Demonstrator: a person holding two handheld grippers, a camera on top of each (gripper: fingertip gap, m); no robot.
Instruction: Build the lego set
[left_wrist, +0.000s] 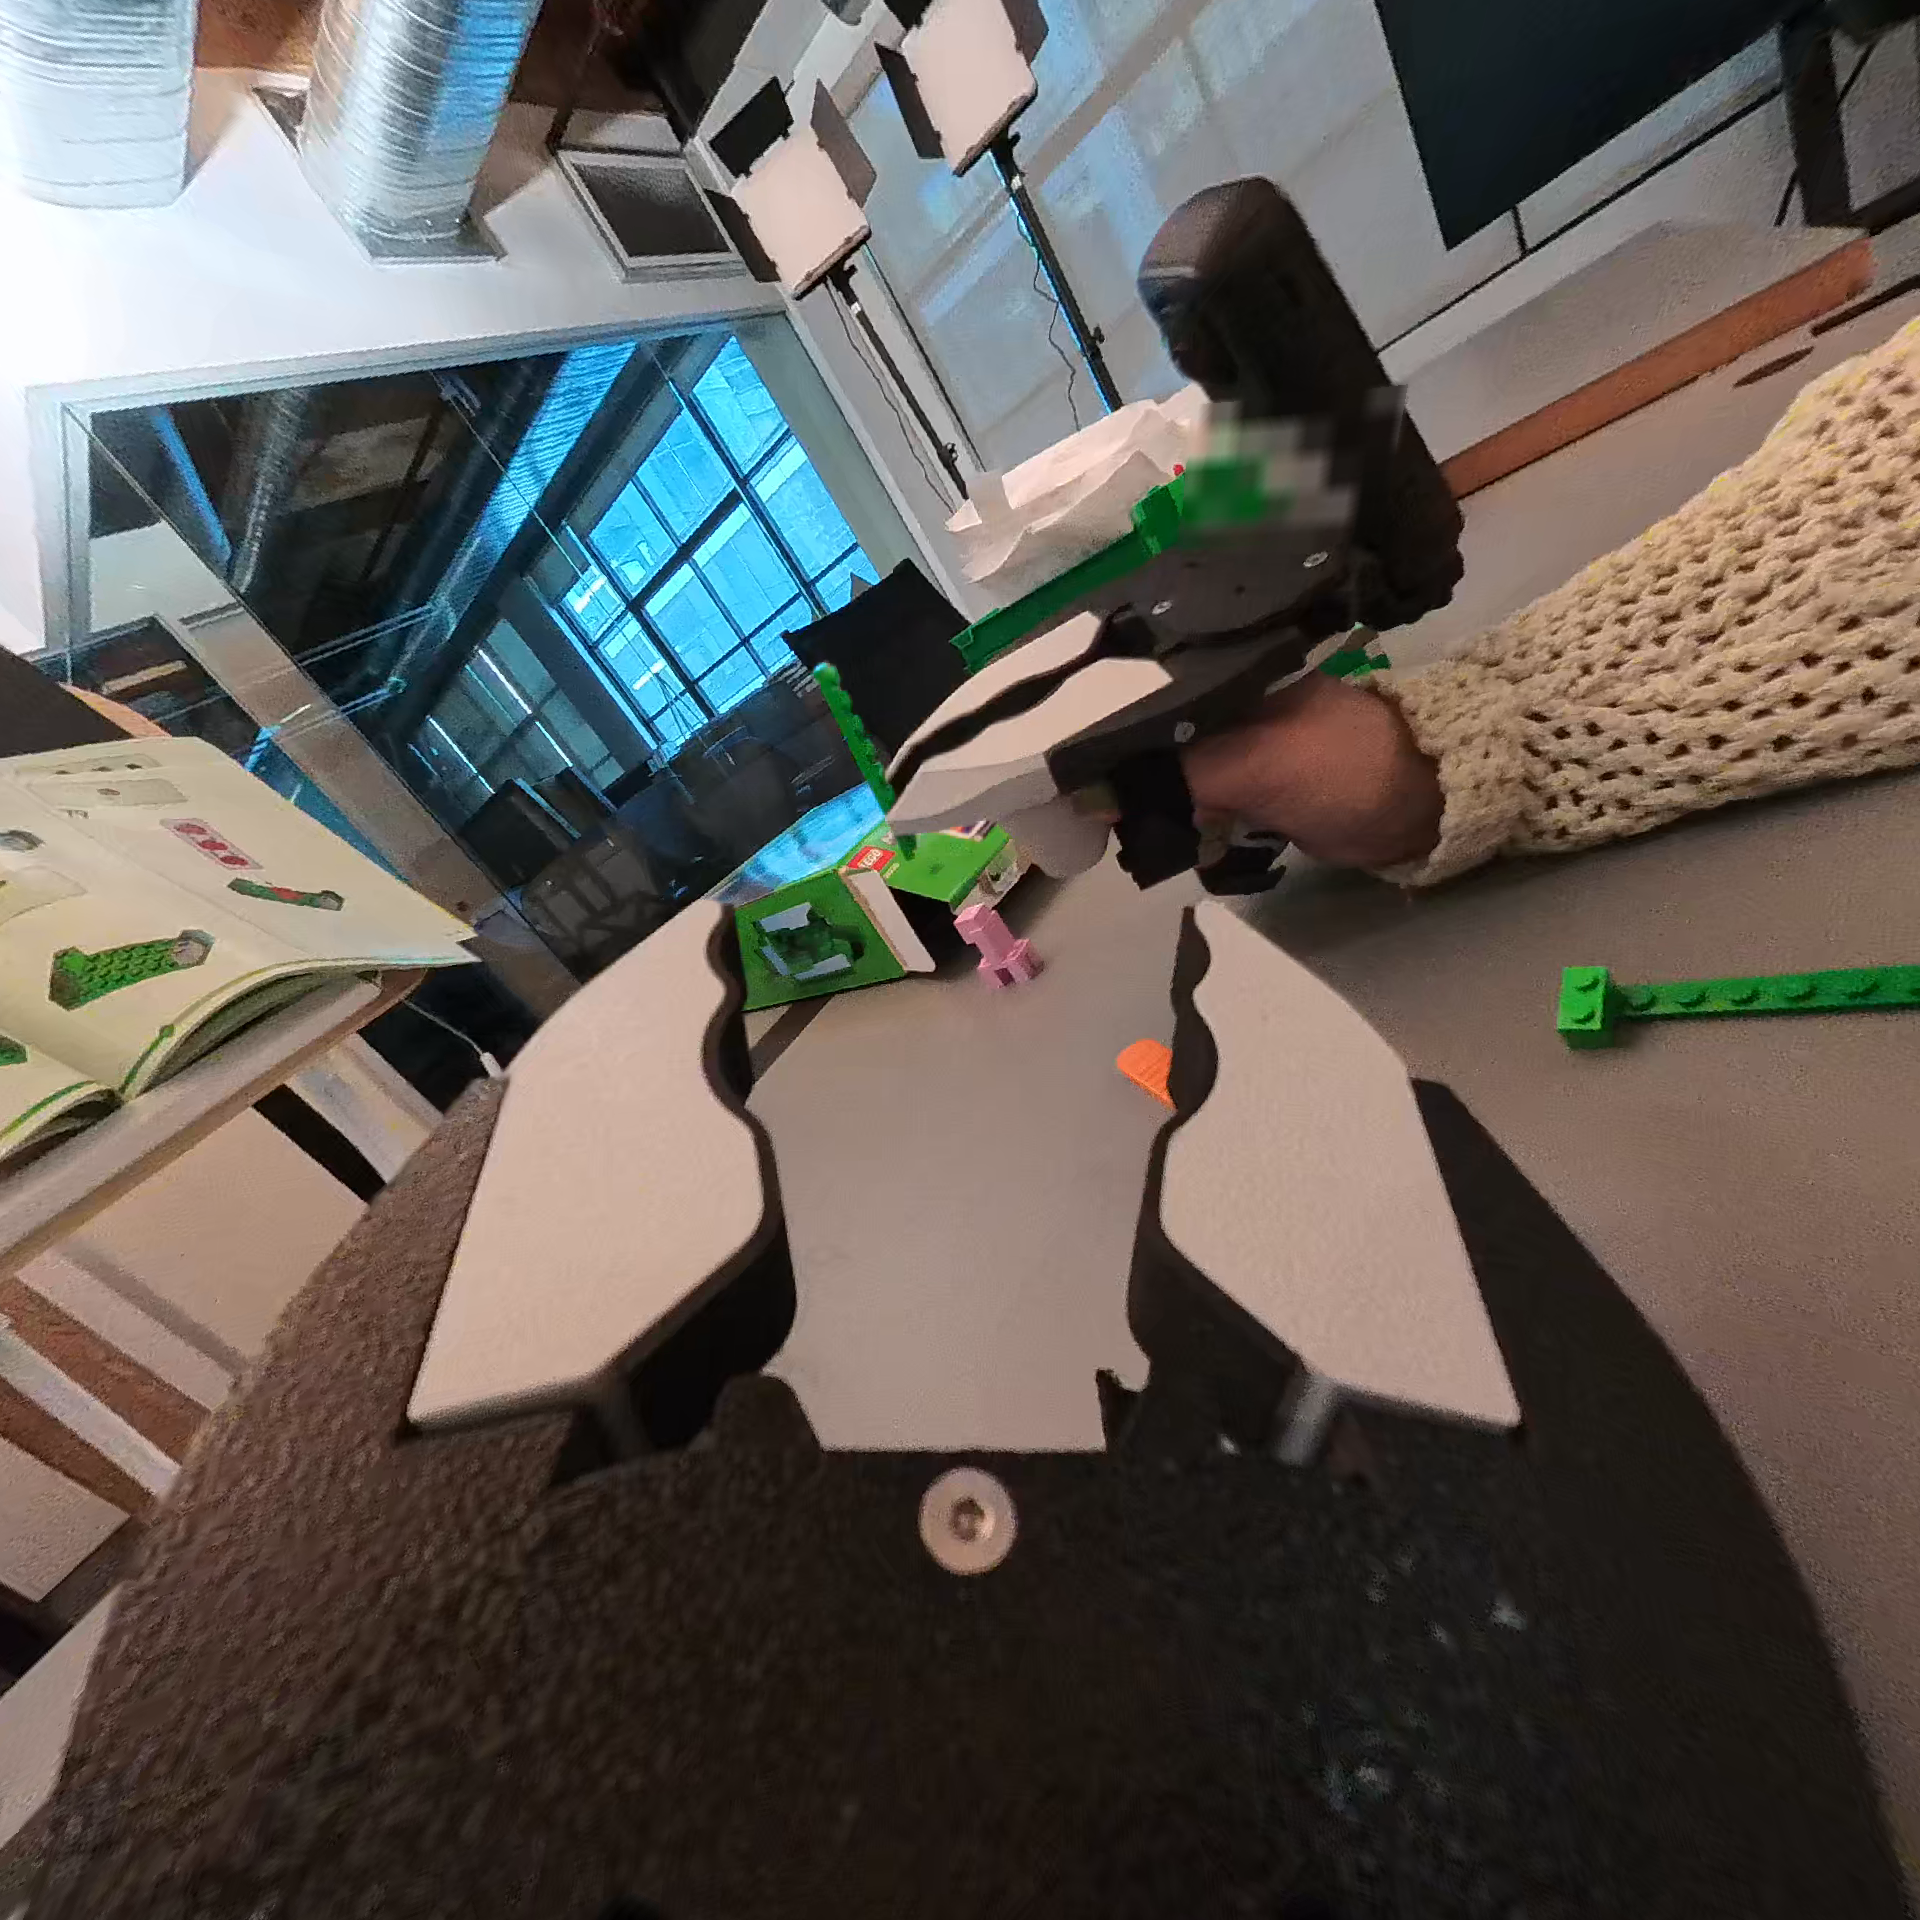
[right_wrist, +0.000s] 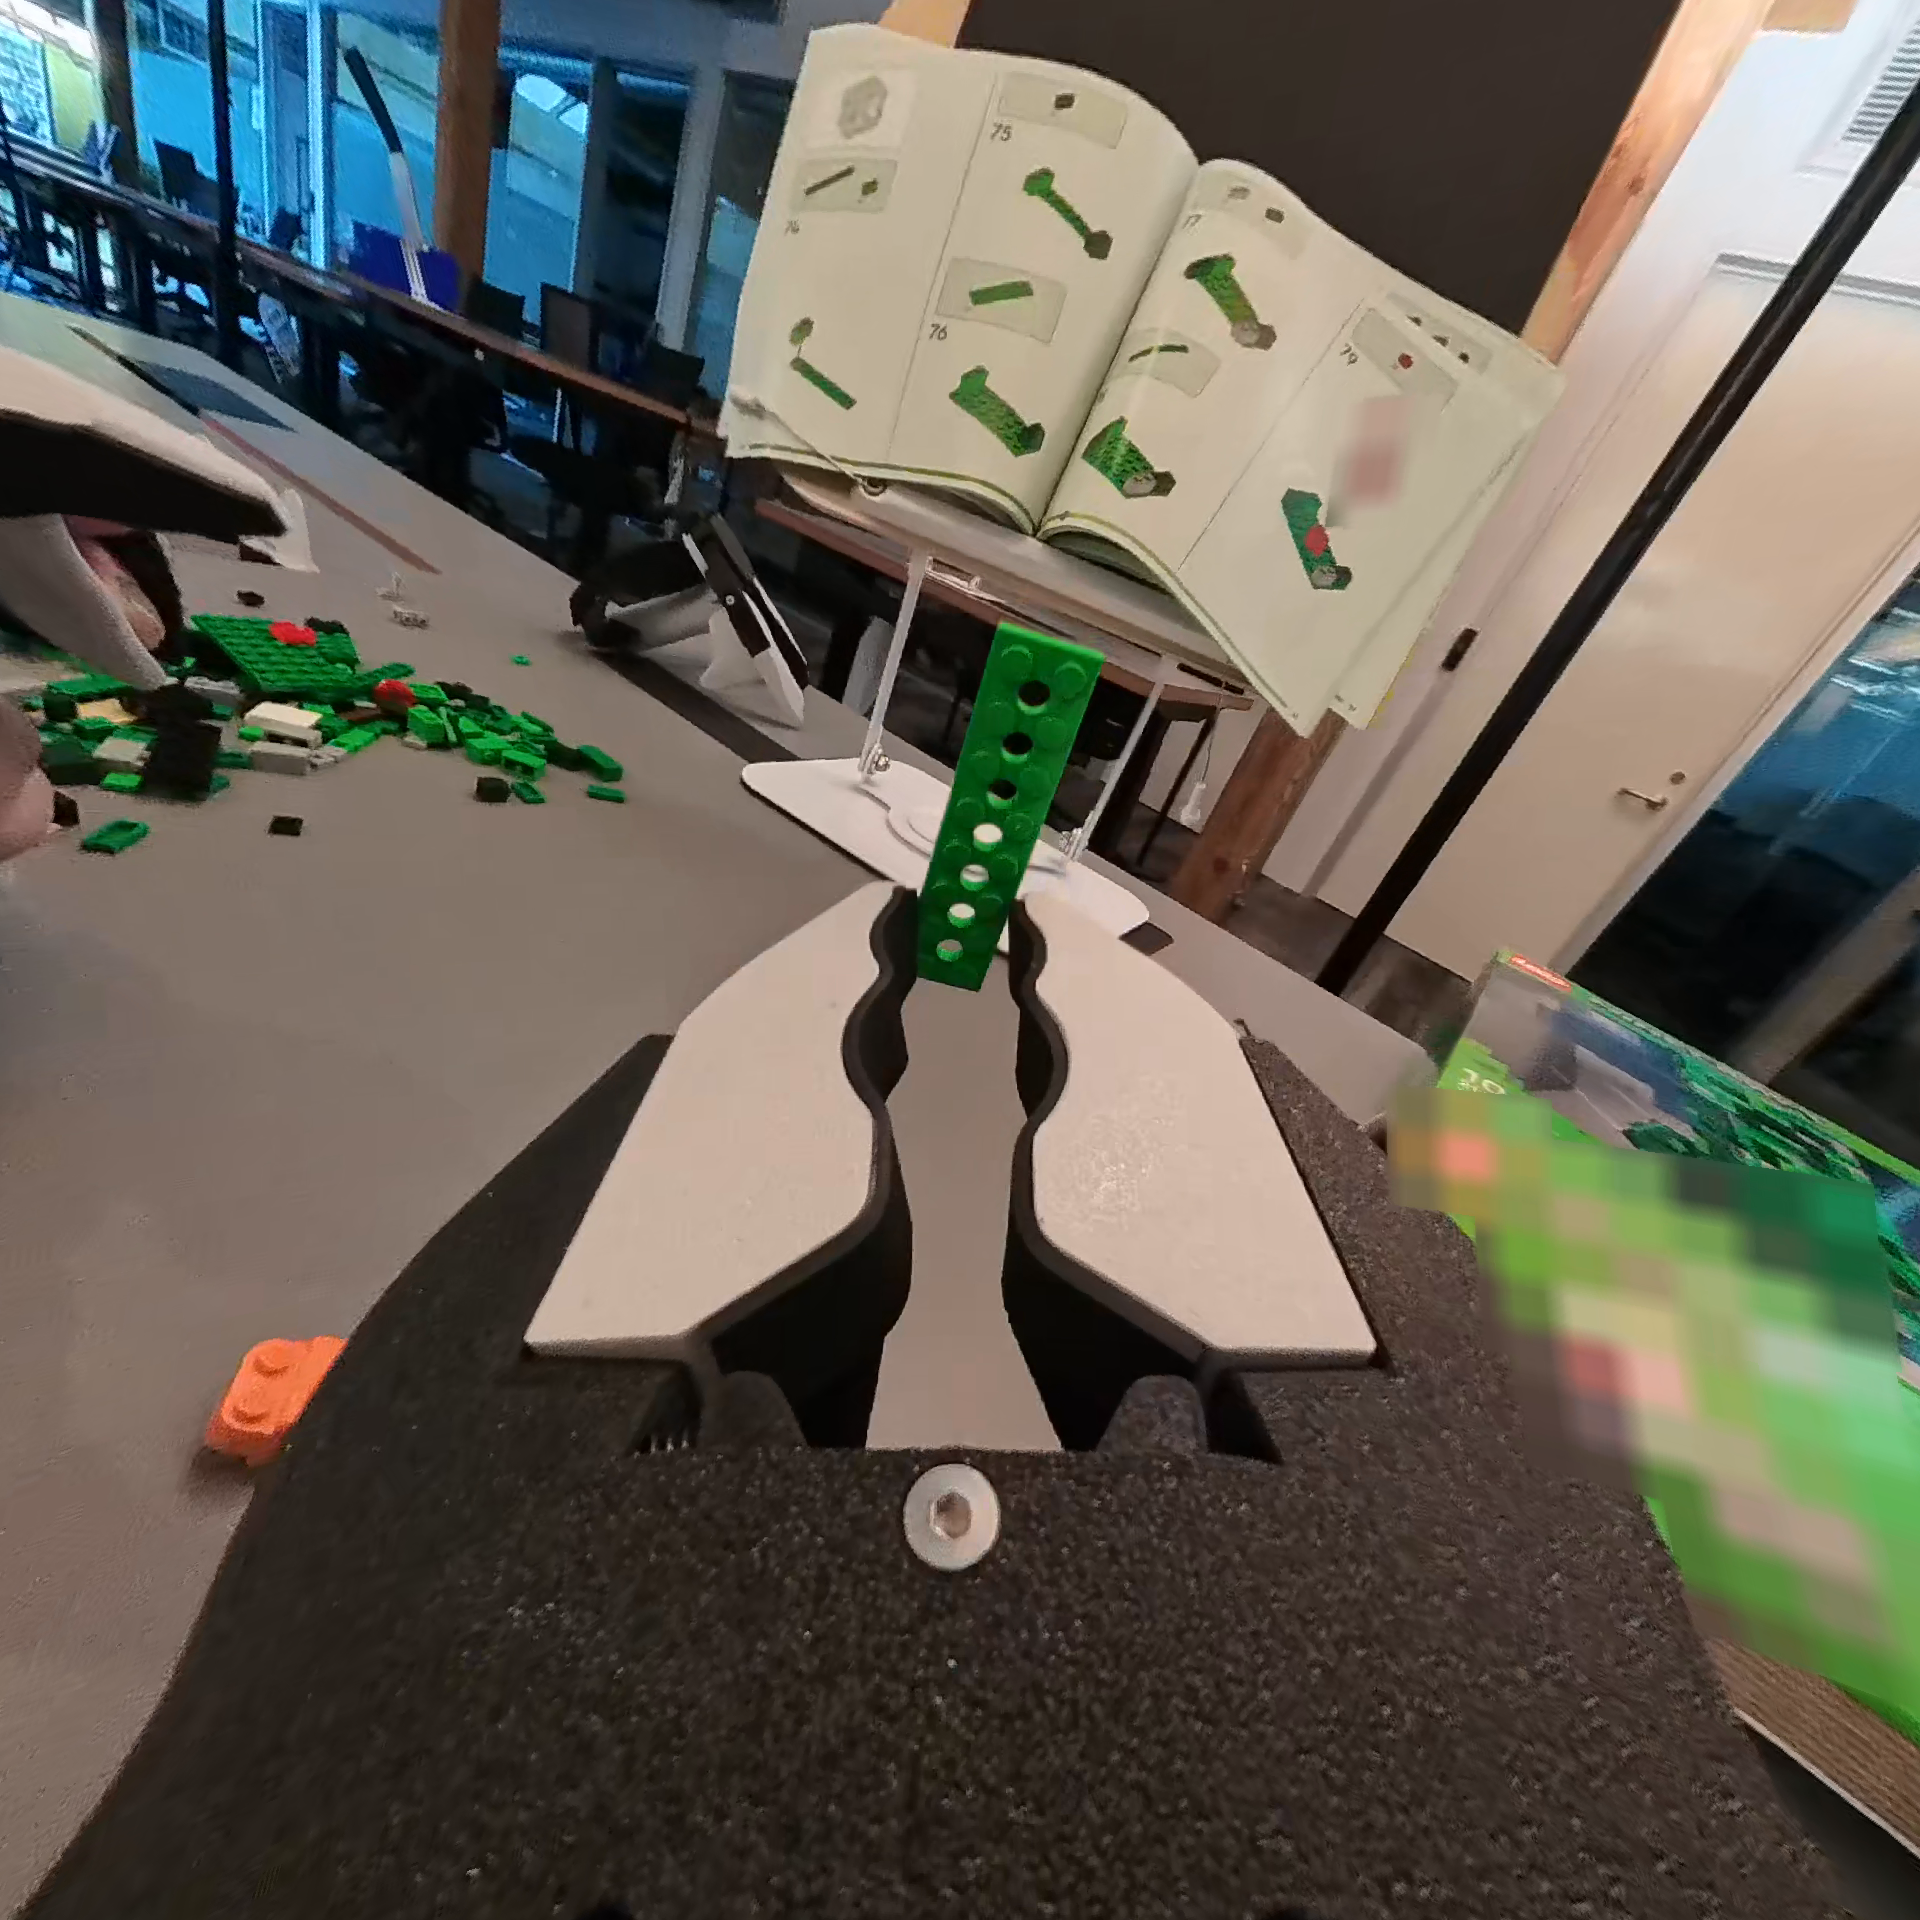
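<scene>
green plate (right_wrist: 1006, 821) stands pinched at right tool (right_wrist: 961, 940) tips; left tool (left_wrist: 961, 997) gapes empty.

Black textured gripper body (right_wrist: 935, 1662), pale grey wavy-edged fingers (right_wrist: 748, 1174), silver screw (right_wrist: 951, 1530), cream knit sleeve (left_wrist: 1662, 644).

Bare grey table (right_wrist: 436, 1039) mid-span gives passage; brick pile (right_wrist: 312, 717) blocks left, box (right_wrist: 1683, 1143) right, book stand (right_wrist: 935, 810) ahead.

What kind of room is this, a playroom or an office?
Most likely an office or studio workspace. Panel lights on stands and glass-walled rooms surround a long grey table, where loose green bricks and an instruction booklet sit.
</scene>
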